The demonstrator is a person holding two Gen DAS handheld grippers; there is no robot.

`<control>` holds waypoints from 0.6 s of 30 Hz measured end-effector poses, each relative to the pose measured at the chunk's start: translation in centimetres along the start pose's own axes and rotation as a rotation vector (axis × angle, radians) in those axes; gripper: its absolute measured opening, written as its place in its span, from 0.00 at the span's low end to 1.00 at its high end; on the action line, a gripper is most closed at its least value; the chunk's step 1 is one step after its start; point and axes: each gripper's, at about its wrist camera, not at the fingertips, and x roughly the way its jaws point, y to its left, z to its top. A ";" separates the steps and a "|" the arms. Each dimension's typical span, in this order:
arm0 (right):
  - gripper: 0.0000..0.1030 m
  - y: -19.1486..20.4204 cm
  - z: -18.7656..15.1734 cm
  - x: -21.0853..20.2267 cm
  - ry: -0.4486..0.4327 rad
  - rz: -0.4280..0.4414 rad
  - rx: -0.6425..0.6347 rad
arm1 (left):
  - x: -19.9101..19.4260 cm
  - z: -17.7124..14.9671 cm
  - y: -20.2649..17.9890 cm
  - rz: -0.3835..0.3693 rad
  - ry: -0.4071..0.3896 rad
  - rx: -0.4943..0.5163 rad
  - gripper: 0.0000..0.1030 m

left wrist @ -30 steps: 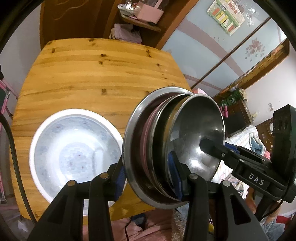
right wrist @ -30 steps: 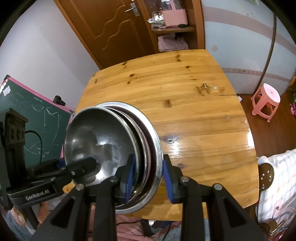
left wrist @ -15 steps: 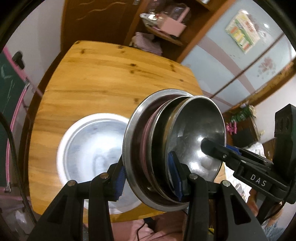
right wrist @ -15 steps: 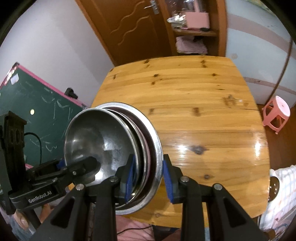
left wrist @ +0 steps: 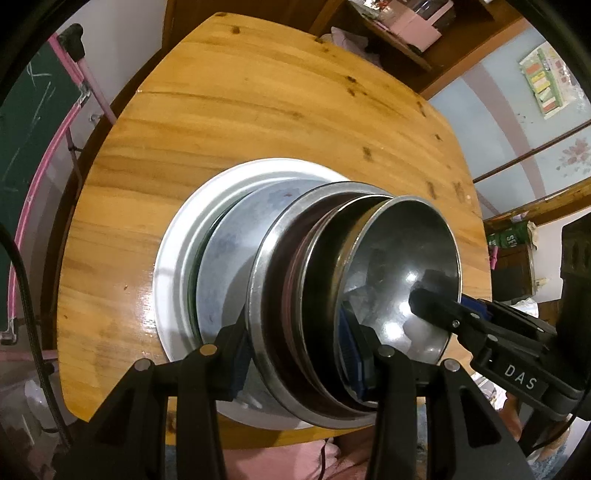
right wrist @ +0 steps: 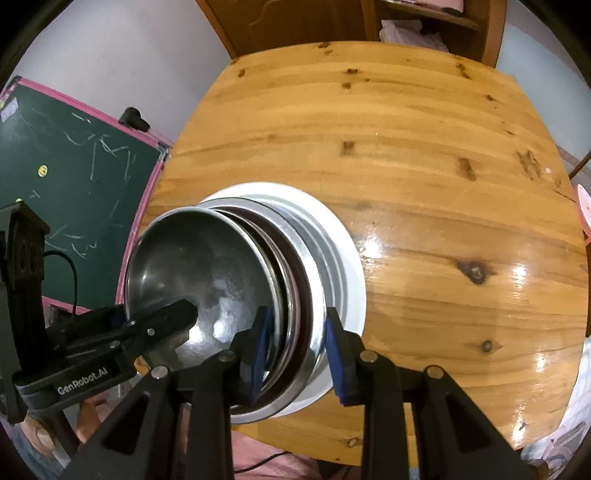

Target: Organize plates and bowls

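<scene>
A nested stack of steel bowls and plates [left wrist: 399, 266] hangs tilted between both grippers. My left gripper [left wrist: 295, 358] is shut on the stack's rim, blue pads on either side of it. On the opposite rim my right gripper [right wrist: 297, 349] is shut the same way. Each gripper shows in the other's view: the right gripper [left wrist: 443, 306] reaches into the top steel bowl, and so does the left gripper [right wrist: 162, 321]. The stack [right wrist: 207, 266] sits right over a big white bowl [left wrist: 177, 266] with a blue pattern, on the wooden table [left wrist: 258, 110]. Contact with the white bowl [right wrist: 351, 266] is hidden.
A green chalkboard [right wrist: 74, 166] with a pink frame leans left of the table. A wooden door and a shelf with a pink box [left wrist: 413, 26] stand behind the table's far edge. A pink stool [right wrist: 583, 214] stands at the right. A person's pink clothing shows at the near edge.
Both grippers have carried the stack down and sideways, from beside the white bowl to directly over it. The grips on the rim are unchanged.
</scene>
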 end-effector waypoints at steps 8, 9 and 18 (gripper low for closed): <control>0.28 0.1 0.1 1.0 0.016 0.002 0.003 | 0.6 0.8 0.5 0.002 -0.015 -0.006 0.40; 0.28 0.2 0.3 1.0 0.015 0.003 0.001 | 0.7 0.9 0.5 0.002 -0.017 -0.009 0.40; 0.28 0.7 0.5 1.2 0.016 0.006 -0.025 | 0.3 0.8 1.0 0.007 -0.015 -0.006 0.40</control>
